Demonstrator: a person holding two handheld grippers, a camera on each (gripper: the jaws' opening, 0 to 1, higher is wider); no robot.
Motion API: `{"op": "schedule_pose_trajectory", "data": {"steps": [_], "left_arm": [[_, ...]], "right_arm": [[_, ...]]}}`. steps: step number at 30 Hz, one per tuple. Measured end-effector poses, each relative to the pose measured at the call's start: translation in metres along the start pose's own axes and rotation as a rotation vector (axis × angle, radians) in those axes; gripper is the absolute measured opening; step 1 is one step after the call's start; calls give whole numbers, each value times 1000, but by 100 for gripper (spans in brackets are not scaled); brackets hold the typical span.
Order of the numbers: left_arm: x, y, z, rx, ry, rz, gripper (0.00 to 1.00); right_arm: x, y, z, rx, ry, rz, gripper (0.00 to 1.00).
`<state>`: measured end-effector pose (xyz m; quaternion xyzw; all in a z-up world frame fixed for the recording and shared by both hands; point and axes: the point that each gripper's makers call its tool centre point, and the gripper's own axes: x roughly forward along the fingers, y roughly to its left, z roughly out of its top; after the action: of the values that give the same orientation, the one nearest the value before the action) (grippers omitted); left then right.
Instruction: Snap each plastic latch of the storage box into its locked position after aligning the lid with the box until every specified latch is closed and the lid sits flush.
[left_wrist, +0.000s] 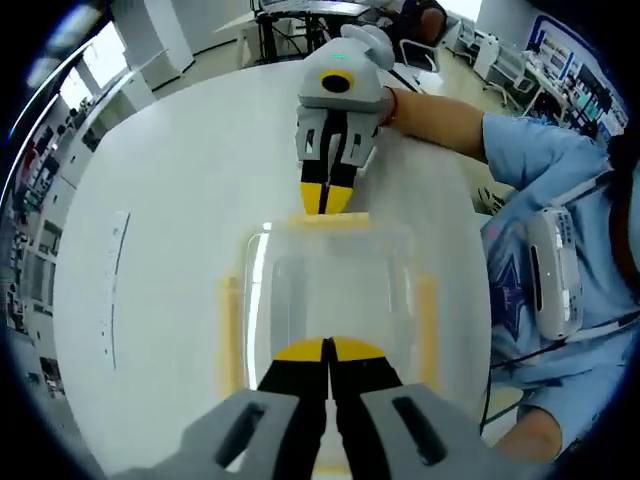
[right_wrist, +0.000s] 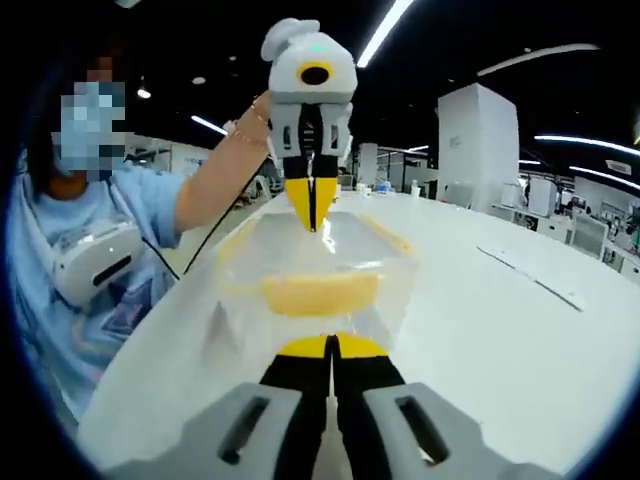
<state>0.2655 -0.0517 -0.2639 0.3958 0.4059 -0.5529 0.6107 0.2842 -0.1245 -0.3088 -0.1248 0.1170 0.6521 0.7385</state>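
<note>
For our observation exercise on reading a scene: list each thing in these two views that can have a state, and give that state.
Storage box: clear, resting on the white table.
Lid: on the box.
Yellow latch: folded down against the box end.
Left gripper: shut.
Right gripper: shut.

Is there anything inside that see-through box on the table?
Through the clear lid the storage box looks empty; only the white table shows through. Each claw covers one end, so that part stays unseen.

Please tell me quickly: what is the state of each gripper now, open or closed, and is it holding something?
Left gripper: shut, holding nothing, tips at the near edge of the clear storage box.
Right gripper: shut, holding nothing, tips by the yellow latch.
</note>
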Motion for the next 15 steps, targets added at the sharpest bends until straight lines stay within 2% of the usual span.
{"op": "schedule_pose_trajectory", "data": {"steps": [4, 5, 7, 10, 12, 15], "left_arm": [[0, 0, 0, 7, -7, 5, 0], [0, 1, 1, 9, -22, 7, 0], [0, 1, 0, 8, -40, 6, 0], [-1, 0, 0, 8, -55, 7, 0], [-1, 0, 0, 13, -67, 7, 0], [-1, -1, 0, 32, -108, 7, 0]], "right_arm": [[-2, -9, -7, 14, 20, -33, 0], [-6, -20, -13, 46, 27, -83, 0], [-9, -25, -16, 51, 38, -111, 0], [-12, -29, -17, 54, 38, -126, 0], [-15, -31, -11, 65, 7, -134, 1], [-24, -27, 19, 80, -123, -111, 3]]}}
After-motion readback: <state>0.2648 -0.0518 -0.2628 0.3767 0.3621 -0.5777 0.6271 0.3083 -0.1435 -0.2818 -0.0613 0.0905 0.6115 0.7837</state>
